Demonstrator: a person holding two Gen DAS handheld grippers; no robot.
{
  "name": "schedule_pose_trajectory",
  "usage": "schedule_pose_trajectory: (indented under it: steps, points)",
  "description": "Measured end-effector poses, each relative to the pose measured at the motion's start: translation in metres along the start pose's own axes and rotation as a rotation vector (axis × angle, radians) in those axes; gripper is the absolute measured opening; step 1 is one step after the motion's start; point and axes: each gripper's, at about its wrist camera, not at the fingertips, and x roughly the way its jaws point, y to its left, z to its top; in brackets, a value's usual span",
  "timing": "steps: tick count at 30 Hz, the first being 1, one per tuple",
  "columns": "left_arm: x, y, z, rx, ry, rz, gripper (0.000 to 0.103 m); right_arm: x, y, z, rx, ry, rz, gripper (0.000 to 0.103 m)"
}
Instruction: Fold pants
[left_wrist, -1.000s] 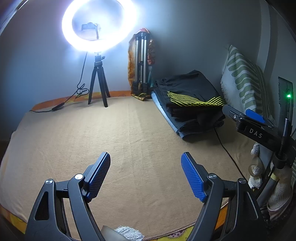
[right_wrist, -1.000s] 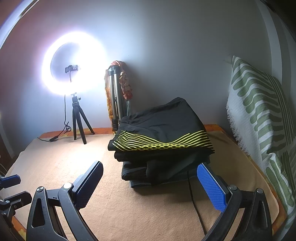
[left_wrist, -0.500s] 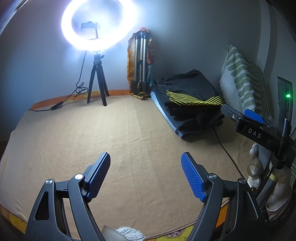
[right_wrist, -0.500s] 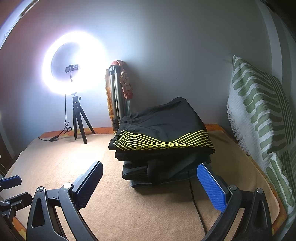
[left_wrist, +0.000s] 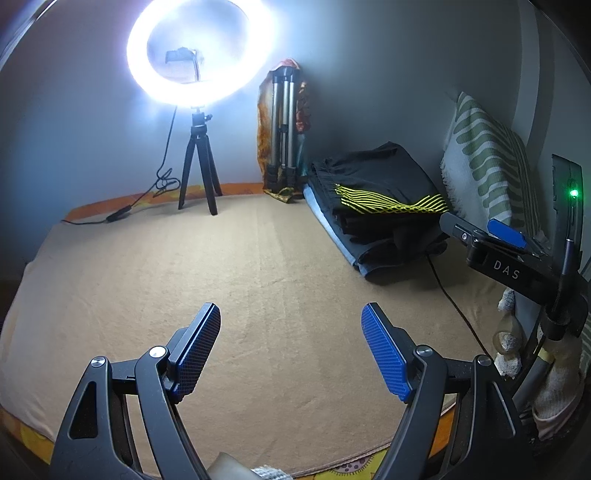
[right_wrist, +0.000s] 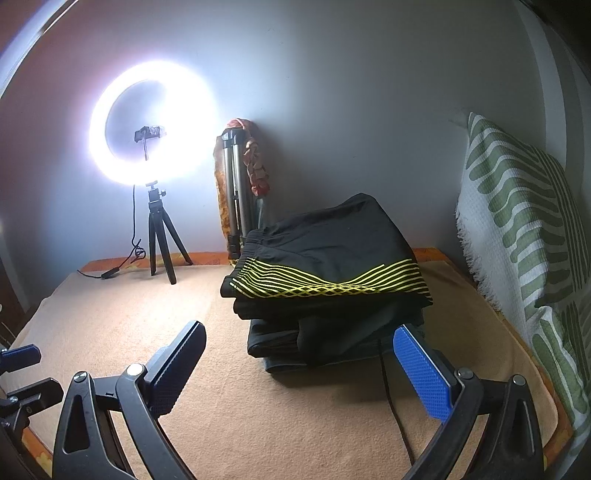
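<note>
Both hand-held grippers, left (left_wrist: 291, 345) and right (right_wrist: 299, 363), stand wide and empty. The black pants (right_wrist: 328, 266) top a folded stack far right on the bed (left_wrist: 147, 273). We should pinch the waistband only, not the layers beneath.

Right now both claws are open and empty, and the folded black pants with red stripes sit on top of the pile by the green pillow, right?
Nearly. The stripes on the folded black pants are yellow, not red, as the right wrist view shows. The rest holds: the left gripper and right gripper are open and empty, and the pants top the pile by the green pillow.
</note>
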Motion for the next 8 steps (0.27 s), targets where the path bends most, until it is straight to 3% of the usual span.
schedule_pose_trajectory:
  steps: [8]
  points:
    - [0.0028, 0.0052, 0.0005, -0.018, 0.019, 0.002, 0.079, -0.0003, 0.003, 0.0001, -0.007, 0.004, 0.007, 0.103]
